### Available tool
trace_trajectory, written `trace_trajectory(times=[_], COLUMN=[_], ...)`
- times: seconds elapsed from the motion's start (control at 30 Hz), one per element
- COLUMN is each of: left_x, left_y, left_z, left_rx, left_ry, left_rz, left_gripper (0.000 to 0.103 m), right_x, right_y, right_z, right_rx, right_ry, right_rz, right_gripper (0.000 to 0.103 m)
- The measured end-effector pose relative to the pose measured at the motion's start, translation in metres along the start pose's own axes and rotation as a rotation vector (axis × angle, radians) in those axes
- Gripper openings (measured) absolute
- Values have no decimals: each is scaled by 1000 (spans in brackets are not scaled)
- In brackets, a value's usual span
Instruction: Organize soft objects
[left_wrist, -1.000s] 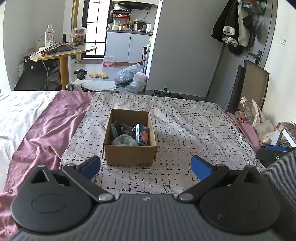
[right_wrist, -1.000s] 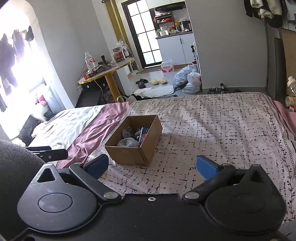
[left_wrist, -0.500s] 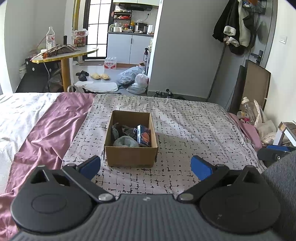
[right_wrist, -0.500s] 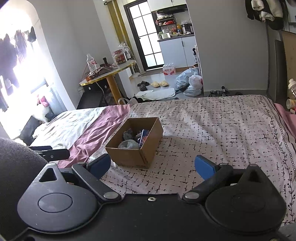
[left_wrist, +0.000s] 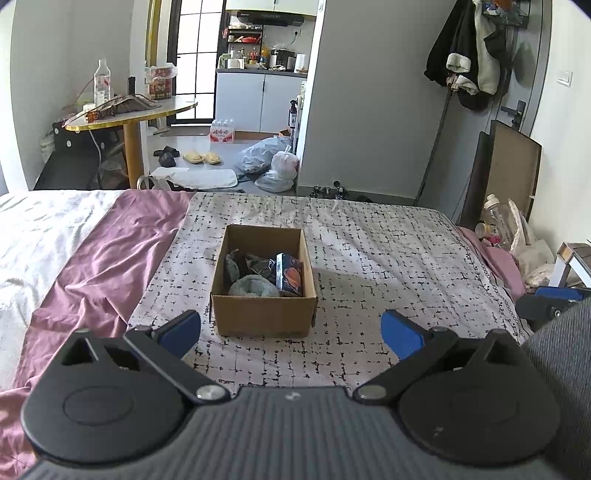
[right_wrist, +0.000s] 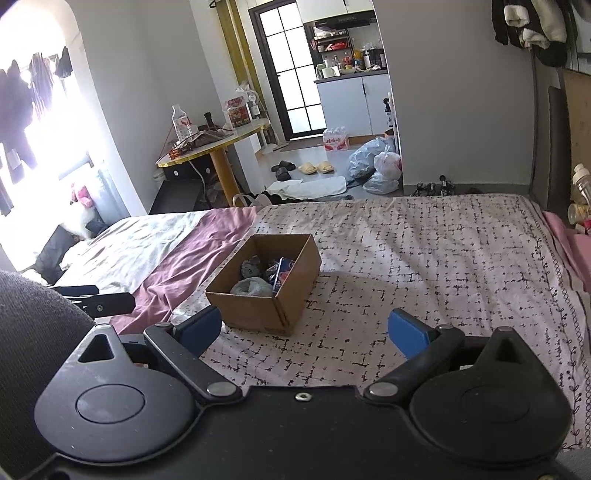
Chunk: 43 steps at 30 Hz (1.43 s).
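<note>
1. Ahead of the left gripper (left_wrist: 291, 332), the cardboard box (left_wrist: 263, 317) hides the lower parts of its contents behind its near wall; only the top of a grey fuzzy item (left_wrist: 254, 287) shows.
2. The blue carton (left_wrist: 290, 275) toward the box's right side carries print too small to read.
3. The dark items (left_wrist: 251, 263) behind it are too tangled to tell apart.
4. In the left wrist view, the right gripper (left_wrist: 554, 301) is cut off by the picture's right edge and a grey sleeve (left_wrist: 561, 369).
5. In the right wrist view, a sleeve (right_wrist: 33, 332) covers most of the left gripper.
6. Far left of the right gripper (right_wrist: 303, 332), the window (right_wrist: 40, 122) is overexposed.
</note>
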<state>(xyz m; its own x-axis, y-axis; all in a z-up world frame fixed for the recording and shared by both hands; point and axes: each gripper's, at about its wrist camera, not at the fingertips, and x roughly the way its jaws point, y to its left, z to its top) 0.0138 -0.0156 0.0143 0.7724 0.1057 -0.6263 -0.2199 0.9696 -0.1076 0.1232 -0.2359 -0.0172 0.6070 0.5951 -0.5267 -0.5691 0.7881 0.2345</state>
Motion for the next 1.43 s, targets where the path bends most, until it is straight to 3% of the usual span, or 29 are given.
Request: trace_trajectory(times=[0.33,1.43], left_x=[0,-3], left_y=[0,0], left_z=[0,-1], left_rx=[2,1], left_ry=[-2,-9], left_rz=[2,6], left_gripper=[103,103], right_x=[0,2], right_y=[-3,-7], right_z=[1,-1], right_rx=[3,38], right_ry=[-1,1], right_rz=[11,47], right_gripper=[103,103])
